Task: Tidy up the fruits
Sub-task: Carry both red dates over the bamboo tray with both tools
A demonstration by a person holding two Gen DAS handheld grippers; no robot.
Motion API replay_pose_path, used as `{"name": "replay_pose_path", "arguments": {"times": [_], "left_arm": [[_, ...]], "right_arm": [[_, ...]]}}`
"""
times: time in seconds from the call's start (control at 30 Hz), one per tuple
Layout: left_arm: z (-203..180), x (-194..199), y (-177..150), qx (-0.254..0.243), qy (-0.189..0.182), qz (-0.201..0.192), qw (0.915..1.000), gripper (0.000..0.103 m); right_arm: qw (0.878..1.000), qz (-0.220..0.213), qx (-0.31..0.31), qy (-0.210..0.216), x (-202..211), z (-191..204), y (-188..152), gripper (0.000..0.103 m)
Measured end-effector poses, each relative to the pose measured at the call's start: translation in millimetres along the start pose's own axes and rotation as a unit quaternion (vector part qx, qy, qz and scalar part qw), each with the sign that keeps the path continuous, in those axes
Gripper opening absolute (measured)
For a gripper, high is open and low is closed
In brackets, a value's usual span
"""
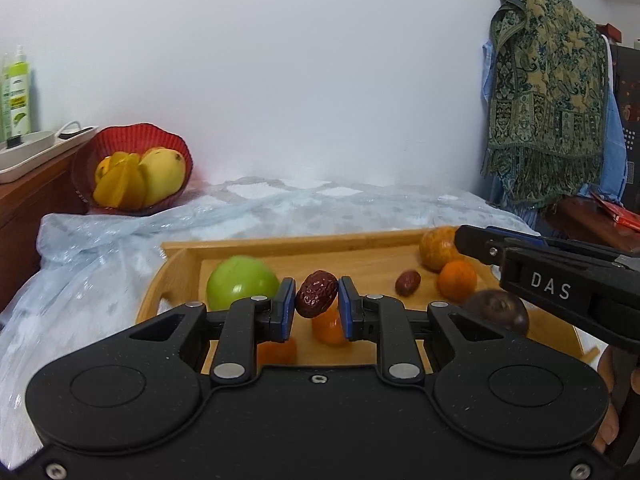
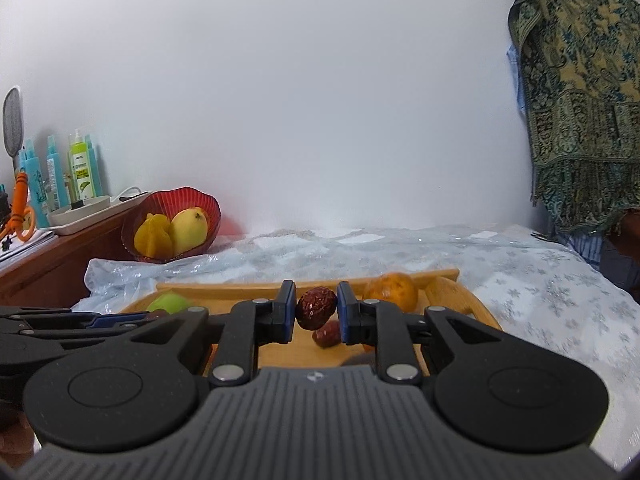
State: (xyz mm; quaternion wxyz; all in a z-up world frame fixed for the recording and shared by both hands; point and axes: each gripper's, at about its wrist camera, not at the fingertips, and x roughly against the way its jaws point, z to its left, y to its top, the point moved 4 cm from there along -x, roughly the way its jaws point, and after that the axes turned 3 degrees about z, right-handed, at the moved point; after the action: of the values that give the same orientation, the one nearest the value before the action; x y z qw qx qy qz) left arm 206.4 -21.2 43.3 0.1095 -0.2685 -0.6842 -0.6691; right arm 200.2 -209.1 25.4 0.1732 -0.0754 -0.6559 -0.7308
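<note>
White wall and a pale blue plastic-covered bed surface carry a shallow wooden tray (image 1: 180, 276). Left gripper (image 1: 317, 300) is clenched on a wrinkled dark red jujube (image 1: 317, 294), lifted above the tray; right gripper (image 2: 316, 308) likewise grasps a second wrinkled red jujube (image 2: 316, 307). Left on the tray: a green apple (image 1: 240, 288), small orange tangerines (image 1: 457, 281), a third jujube (image 1: 408, 282) and a dark purple round fruit (image 1: 498, 312). Red fluted bowl (image 1: 132, 140) already holds yellow mango and starfruit (image 1: 160, 178), so sorting appears partly done
</note>
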Motion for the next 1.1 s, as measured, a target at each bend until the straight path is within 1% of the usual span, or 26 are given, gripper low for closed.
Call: {"name": "replay_pose_path", "arguments": {"times": [0.17,0.33,0.47,0.57,0.7,0.8,1.1], "left_arm": [[2,-28,18,0.000,-0.001,0.016,0.9999,0.021],[8,-58,27,0.021,-0.004,0.046,0.9987,0.021],[12,-75,28,0.025,0.003,0.060,0.9979,0.021],[11,-84,29,0.029,0.001,0.065,0.9974,0.021],[5,-92,27,0.018,0.003,0.072,0.9972,0.021],[-1,-94,27,0.003,0.009,0.070,0.9975,0.021],[-4,-96,30,-0.005,-0.001,0.079,0.9969,0.021]], "right_arm": [[0.999,0.035,0.003,0.009,-34,-2,11,0.026],[0.996,0.081,-0.020,0.017,-68,-10,14,0.026],[0.994,0.107,-0.028,0.015,-88,-16,14,0.026],[0.993,0.118,-0.017,0.011,-95,-17,13,0.026],[0.991,0.132,-0.005,0.008,-103,-16,12,0.026],[0.990,0.142,0.005,0.007,-107,-15,11,0.026],[0.987,0.157,0.025,0.008,-113,-11,8,0.026]]}}
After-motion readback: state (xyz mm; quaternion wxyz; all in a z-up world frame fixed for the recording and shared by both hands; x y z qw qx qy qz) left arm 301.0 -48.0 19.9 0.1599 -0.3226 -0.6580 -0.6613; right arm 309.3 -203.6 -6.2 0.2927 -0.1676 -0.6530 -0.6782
